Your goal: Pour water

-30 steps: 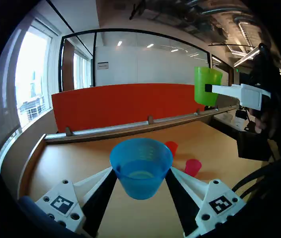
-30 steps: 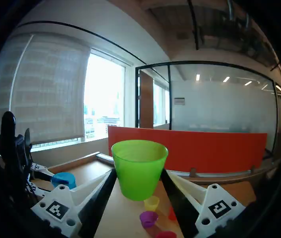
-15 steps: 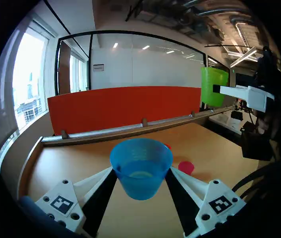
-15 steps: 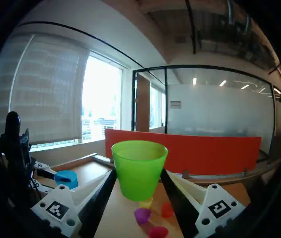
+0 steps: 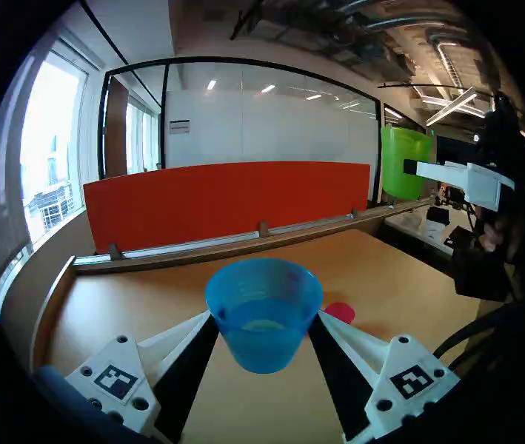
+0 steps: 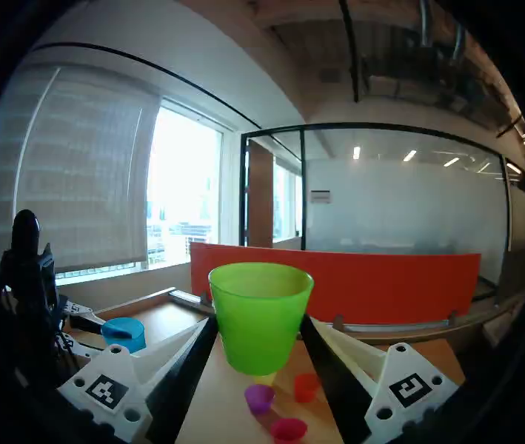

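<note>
A blue cup (image 5: 263, 314) with a little liquid at its bottom stands upright between my left gripper's (image 5: 263, 337) fingers, which are shut on it above the wooden table (image 5: 136, 296). In the right gripper view a green cup (image 6: 260, 317) is held upright, my right gripper (image 6: 260, 337) shut on it, well above the table. The left gripper view shows that green cup (image 5: 403, 161) high at the right, with the right gripper (image 5: 463, 180) and a hand behind it. The right gripper view shows the blue cup (image 6: 123, 333) low at the left.
Small cups stand on the table: pink (image 5: 340, 311), purple (image 6: 259, 397), orange (image 6: 306, 386) and pink (image 6: 289, 429). An orange divider panel (image 5: 225, 196) runs along the table's far edge. Windows are to the left, a glass wall behind.
Both grippers have swung slightly; the small cups drifted in the views and the green cup shifted right in the left gripper view. Both cups stay held upright.
</note>
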### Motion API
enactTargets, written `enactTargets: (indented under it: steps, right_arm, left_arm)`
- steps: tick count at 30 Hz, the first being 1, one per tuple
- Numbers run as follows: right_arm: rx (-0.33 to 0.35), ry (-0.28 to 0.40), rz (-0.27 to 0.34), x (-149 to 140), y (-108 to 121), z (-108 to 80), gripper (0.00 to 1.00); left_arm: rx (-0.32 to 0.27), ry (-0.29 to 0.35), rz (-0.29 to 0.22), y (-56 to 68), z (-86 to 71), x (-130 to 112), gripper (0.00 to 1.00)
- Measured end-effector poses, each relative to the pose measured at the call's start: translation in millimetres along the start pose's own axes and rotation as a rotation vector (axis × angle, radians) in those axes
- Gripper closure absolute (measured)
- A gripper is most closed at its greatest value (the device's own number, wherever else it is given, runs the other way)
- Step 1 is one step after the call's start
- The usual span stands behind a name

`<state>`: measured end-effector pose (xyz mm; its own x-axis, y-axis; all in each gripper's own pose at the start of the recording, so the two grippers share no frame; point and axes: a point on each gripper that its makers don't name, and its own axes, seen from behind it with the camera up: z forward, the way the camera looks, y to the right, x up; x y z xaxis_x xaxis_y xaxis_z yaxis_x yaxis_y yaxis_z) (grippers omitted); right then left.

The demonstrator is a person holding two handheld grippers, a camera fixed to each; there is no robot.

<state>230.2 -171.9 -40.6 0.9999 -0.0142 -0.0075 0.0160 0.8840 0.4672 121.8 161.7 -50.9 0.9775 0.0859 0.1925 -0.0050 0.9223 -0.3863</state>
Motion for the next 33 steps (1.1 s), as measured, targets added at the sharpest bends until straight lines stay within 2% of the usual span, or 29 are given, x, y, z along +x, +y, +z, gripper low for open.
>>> enactTargets:
  steps: [9,21,27,33]
  right_arm:
    - [-0.017,-0.005,-0.018,0,8,-8.1,0.15]
    - [-0.012,-0.009,-0.011,-3,11,-13.3,0.15]
    - [0.004,-0.012,-0.002,-9,12,-19.1,0.16]
    - [0.019,-0.015,-0.012,-14,9,-26.4,0.16]
  left_arm:
    - [-0.006,-0.001,0.003,4.2,-0.1,1,0.19]
    - [-0.016,-0.002,0.007,8.3,-1.0,4,0.19]
    - [-0.048,0.011,0.003,16.9,0.7,17,0.19]
    - [-0.084,0.024,0.023,26.7,4.5,35,0.19]
